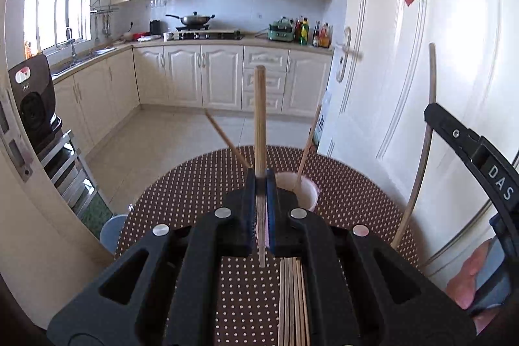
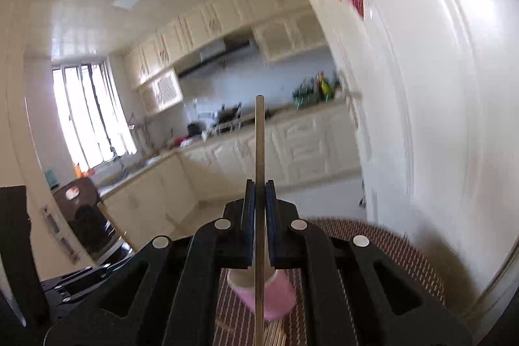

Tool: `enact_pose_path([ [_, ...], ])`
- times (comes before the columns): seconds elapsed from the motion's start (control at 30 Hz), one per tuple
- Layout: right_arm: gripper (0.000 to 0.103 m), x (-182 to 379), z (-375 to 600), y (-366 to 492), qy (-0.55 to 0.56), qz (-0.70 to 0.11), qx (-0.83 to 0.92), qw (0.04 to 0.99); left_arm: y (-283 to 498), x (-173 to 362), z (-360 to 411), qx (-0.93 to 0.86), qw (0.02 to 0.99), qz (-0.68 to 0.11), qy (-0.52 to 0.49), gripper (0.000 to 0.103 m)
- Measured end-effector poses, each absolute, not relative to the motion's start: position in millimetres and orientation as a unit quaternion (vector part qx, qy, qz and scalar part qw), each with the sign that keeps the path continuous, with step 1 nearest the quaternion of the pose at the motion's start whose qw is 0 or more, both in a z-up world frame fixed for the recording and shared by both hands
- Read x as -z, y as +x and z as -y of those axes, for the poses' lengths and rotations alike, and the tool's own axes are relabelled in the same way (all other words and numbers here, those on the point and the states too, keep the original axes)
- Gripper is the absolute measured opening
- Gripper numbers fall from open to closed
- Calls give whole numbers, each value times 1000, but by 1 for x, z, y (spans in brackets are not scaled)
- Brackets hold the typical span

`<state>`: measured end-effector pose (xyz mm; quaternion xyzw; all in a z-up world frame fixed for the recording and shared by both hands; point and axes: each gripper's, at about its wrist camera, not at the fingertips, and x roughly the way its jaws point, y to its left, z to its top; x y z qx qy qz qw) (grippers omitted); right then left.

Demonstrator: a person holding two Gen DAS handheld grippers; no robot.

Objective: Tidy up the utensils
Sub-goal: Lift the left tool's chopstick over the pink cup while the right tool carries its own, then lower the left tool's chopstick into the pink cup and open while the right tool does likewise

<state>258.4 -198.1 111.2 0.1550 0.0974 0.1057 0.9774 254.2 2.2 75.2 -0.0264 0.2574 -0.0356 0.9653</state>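
My left gripper (image 1: 260, 184) is shut on a wooden chopstick (image 1: 259, 119) that stands upright above the dotted brown table mat (image 1: 194, 184). Just behind it stands a pink and white cup (image 1: 306, 190) holding two chopsticks (image 1: 308, 141). Several chopsticks (image 1: 292, 300) lie in a bundle on the mat under the gripper. My right gripper (image 2: 259, 193) is shut on a thin chopstick (image 2: 259, 145), held upright over the cup (image 2: 279, 297). The right gripper also shows at the right edge of the left wrist view (image 1: 486, 167) with its chopstick (image 1: 425, 151).
The round table stands beside a white door (image 1: 421, 54) on the right. A kitchen with cabinets (image 1: 194, 77) and a stove lies beyond. A dark appliance (image 1: 32, 99) on a metal rack stands left. A blue stool (image 1: 112, 229) is at the table's left edge.
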Motion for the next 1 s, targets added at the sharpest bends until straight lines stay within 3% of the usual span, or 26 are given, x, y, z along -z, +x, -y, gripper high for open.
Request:
enact_pose_path([
  [0.23,5,-127,200,247,167,32,-57,984,255,-101,1,39,973,-226,-35,6],
  [0.5,5,-127,194,272,160,76,-43,983,255,-124,7,37,983,-176,-34,6],
  [1.0,5,-99,179,325,164,56,-48,984,306,-101,12,40,980,-190,-44,7],
])
